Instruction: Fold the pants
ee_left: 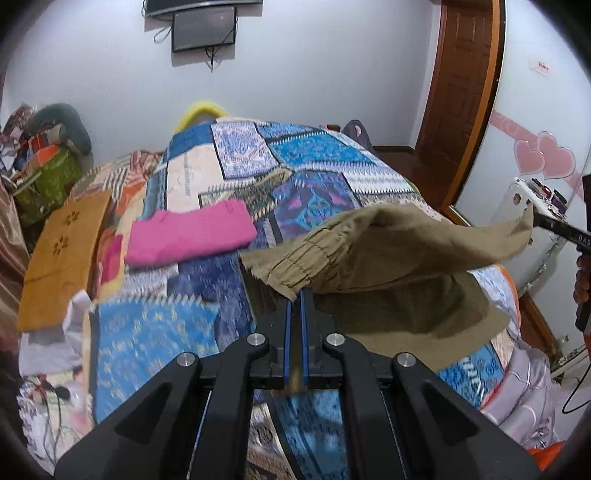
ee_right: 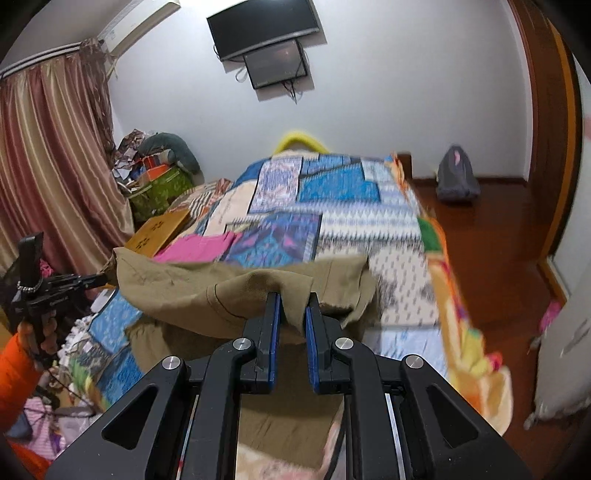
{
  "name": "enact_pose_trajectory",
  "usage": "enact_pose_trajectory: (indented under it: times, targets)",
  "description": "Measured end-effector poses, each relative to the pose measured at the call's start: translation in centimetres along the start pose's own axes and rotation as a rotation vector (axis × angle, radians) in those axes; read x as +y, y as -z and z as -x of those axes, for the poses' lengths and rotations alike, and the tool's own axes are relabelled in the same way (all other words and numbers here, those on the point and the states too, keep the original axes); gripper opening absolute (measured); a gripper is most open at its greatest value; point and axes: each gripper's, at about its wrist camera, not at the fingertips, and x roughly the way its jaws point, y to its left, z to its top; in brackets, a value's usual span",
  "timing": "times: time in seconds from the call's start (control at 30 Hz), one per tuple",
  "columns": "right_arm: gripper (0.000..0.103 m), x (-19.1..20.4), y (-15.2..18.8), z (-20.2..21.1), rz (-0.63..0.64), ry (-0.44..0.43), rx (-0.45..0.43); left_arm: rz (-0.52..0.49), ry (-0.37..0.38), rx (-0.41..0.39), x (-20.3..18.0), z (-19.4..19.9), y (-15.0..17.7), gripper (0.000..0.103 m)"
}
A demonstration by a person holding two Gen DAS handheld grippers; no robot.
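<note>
Your left gripper (ee_left: 295,293) has its jaws pressed together on the elastic waistband edge of the olive pants (ee_left: 388,266); the cloth is pinched right at the tips. Your right gripper (ee_right: 293,299) has its jaws nearly together w/ a fold of the same pants (ee_right: 229,291) clamped between the blue pads.

The pants hang stretched between the two grippers, lifted above the near end of the bed, w/ the lower part drooping onto the patchwork quilt (ee_left: 314,158). From the left wrist view you see the right gripper at the far right edge, holding the other corner of the fabric. From the right wrist view your left hand (ee_right: 37,332), in an orange sleeve (ee_right: 14,373), holds the left gripper at the far left, the fabric pulled to a point there.

A folded pink garment (ee_left: 192,236) lies on the quilt beyond the pants, apart from them. A flat tan cardboard box (ee_left: 59,254) sits at the bed's left side, near the pink piece. Striped curtain (ee_right: 51,155) at left, wall-mounted TV (ee_right: 264,27) on the far wall, wooden door (ee_left: 461,74) at right. Quilt looks motion-blurred in both views.
</note>
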Motion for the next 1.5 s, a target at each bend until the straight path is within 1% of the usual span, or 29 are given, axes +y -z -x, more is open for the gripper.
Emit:
enact_pose_trajectory:
  times: [0.17, 0.37, 0.47, 0.57, 0.67, 0.73, 0.8, 0.83, 0.93, 1.03, 1.17, 1.23, 1.3, 1.4, 1.47, 1.5]
  targets:
    - [0.011, -0.2, 3.1, -0.3, -0.015, 0.012, 0.050, 0.016, 0.012, 0.032, -0.2, 0.0, 2.6, 0.001]
    - [0.011, -0.7, 6.0, 0.2, -0.052, 0.020, 0.081, 0.034, 0.005, 0.067, -0.2, 0.1, 5.0, 0.000]
    - [0.011, -0.7, 7.3, 0.3, -0.054, 0.036, 0.109, 0.033, -0.021, 0.078, 0.0, 0.2, 5.4, 0.000]
    - [0.011, -1.0, 8.1, 0.1, -0.062, 0.065, 0.144, 0.044, -0.040, 0.074, 0.5, 0.5, 4.9, 0.000]
    - [0.020, -1.4, 8.6, 0.0, -0.054, 0.120, 0.176, 0.050, -0.052, 0.061, 0.6, 0.6, 3.9, 0.001]
    - [0.036, -1.8, 8.9, 0.2, -0.038, 0.187, 0.187, 0.051, -0.049, 0.057, 0.4, 0.5, 3.3, 0.003]
    - [0.037, -2.3, 9.0, 0.5, -0.046, 0.222, 0.190, 0.051, -0.051, 0.060, 0.1, 0.2, 2.6, 0.012]
    - [0.037, -2.7, 8.7, 0.8, -0.059, 0.235, 0.189, 0.049, -0.050, 0.063, -0.2, -0.1, 2.2, 0.014]
    - [0.037, -2.9, 7.4, 1.7, -0.085, 0.216, 0.152, 0.035, -0.038, 0.066, -1.2, -1.0, 1.3, 0.015]
    - [0.037, -1.6, 5.3, 2.2, -0.067, 0.170, 0.085, 0.027, -0.007, 0.083, -2.3, -2.2, 0.8, 0.015]
    - [0.037, 0.5, 4.4, 0.3, -0.033, 0.116, 0.066, 0.012, -0.005, 0.119, -3.8, -4.3, 1.4, 0.015]
    - [0.037, 1.3, 4.9, -1.4, -0.019, 0.099, 0.095, 0.017, -0.008, 0.134, -4.0, -5.2, 1.9, 0.015]
    - [0.037, 1.9, 5.9, -3.5, -0.007, 0.086, 0.139, 0.020, -0.021, 0.142, -4.1, -5.8, 2.6, 0.018]
    - [0.037, 2.2, 8.1, -6.6, 0.005, 0.085, 0.240, 0.021, -0.034, 0.148, -4.1, -6.3, 3.5, 0.021]
    - [0.037, 1.9, 9.4, -7.4, -0.011, 0.071, 0.263, 0.021, -0.038, 0.140, -4.1, -6.4, 4.1, 0.022]
    - [0.037, 1.6, 9.7, -7.3, -0.037, 0.059, 0.250, 0.015, -0.043, 0.139, -4.2, -6.5, 4.4, 0.022]
